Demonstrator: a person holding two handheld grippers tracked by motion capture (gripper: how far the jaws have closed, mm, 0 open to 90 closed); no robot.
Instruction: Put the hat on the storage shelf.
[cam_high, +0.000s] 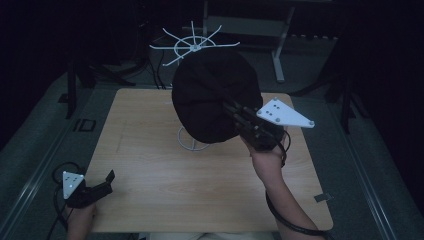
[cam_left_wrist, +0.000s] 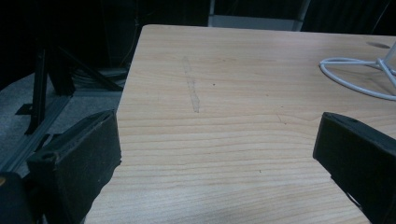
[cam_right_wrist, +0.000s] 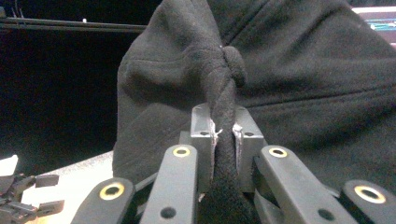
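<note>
One black hat (cam_right_wrist: 261, 70) pinched in right gripper (cam_right_wrist: 223, 133).

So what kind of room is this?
Probably a lab or recording studio, not a home: a bare wooden table stands among dark stands, cables on the floor, and hand-held grippers, one pinching a black hat.

A light wooden worktop (cam_high: 165, 170) with rounded corners carries the scene, standing on grey carpeted floor (cam_high: 30, 145). On its far middle rests the white wire ring base of a stand (cam_high: 192, 144), touching the wood. A faint pale streak (cam_left_wrist: 191, 88) marks the worktop's left part, running front to back.
</note>
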